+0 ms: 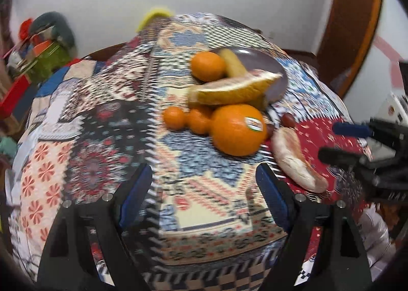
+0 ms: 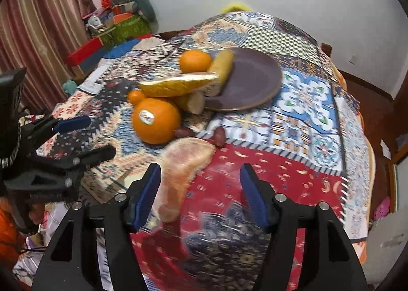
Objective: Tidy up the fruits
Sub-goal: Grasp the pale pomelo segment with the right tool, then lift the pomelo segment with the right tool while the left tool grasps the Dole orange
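So, fruit pile still off the plate

Both grippers, left (image 1: pixel 204 196) and right (image 2: pixel 201 194), hover with fingers wide apart, holding nothing. Big orange (image 1: pixel 236 129) sits on the cloth (image 1: pixel 107 137) just beside the plate (image 2: pixel 255 79). A pomelo slice (image 2: pixel 182 171) lies right by the right gripper's left finger.

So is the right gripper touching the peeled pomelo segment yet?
Cannot tell. In the right wrist view the peeled pomelo segment lies just beside the right gripper's left finger, but motion blur hides whether any gap remains. Jaws are wide open.
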